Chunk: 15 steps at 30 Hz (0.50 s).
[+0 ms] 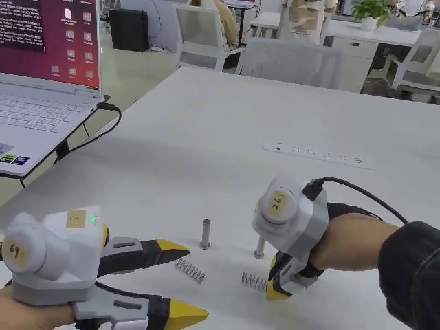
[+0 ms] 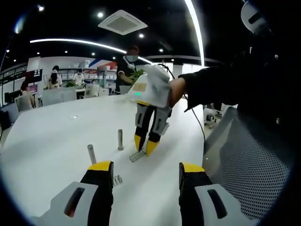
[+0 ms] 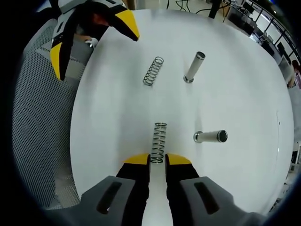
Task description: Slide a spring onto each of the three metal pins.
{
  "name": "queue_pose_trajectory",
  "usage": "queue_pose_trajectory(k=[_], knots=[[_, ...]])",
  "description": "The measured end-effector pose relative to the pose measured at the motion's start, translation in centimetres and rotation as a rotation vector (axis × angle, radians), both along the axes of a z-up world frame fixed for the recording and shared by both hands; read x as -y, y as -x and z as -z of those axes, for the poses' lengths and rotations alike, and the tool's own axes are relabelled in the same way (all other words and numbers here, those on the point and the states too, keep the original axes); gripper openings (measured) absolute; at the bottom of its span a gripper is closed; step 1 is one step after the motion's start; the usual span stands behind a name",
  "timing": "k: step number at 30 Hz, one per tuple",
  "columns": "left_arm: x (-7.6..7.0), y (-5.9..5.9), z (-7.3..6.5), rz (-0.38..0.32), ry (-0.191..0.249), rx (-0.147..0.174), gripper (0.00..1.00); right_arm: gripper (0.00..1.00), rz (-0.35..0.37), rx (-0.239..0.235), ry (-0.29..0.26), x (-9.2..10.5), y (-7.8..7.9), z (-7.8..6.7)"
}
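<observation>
Two upright metal pins (image 1: pixel 205 234) (image 1: pixel 260 247) stand on the white table (image 1: pixel 206 137). One spring (image 1: pixel 189 269) lies loose between my grippers. A second spring (image 1: pixel 253 280) lies flat by the nearer pin, and my right gripper (image 1: pixel 278 287) points down at its end. In the right gripper view that spring (image 3: pixel 159 139) runs in between the nearly closed jaws of the right gripper (image 3: pixel 158 160), which pinch its near end. My left gripper (image 1: pixel 182 280) stands open at the lower left, holding nothing. The left gripper (image 2: pixel 146 168) faces the loose spring (image 2: pixel 117 180) and both pins (image 2: pixel 91 154) (image 2: pixel 120 139).
An open laptop (image 1: pixel 41 89) with a black cable (image 1: pixel 103 130) sits at the far left. A flush power strip (image 1: pixel 320 155) lies in the table beyond the pins. A mesh chair (image 2: pixel 244 155) stands by the near table edge. Chairs and desks fill the background.
</observation>
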State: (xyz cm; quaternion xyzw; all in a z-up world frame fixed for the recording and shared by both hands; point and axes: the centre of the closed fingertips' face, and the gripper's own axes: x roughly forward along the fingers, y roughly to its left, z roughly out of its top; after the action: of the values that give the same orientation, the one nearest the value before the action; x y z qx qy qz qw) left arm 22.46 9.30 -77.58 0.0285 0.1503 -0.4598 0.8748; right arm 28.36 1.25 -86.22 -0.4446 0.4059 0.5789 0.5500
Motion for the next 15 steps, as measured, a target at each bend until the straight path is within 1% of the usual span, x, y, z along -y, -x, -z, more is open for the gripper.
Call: queue_pose_trajectory(k=[9, 15], knots=[[0.0, 0.0, 0.1, 0.000, -0.003, -0.001, 0.50, 0.08, -0.003, 0.013, -0.003, -0.1, -0.1, -0.1], [0.1, 0.0, 0.1, 0.002, -0.008, -0.002, 0.49, 0.08, -0.012, 0.014, -0.023, -0.2, 0.3, -1.4]])
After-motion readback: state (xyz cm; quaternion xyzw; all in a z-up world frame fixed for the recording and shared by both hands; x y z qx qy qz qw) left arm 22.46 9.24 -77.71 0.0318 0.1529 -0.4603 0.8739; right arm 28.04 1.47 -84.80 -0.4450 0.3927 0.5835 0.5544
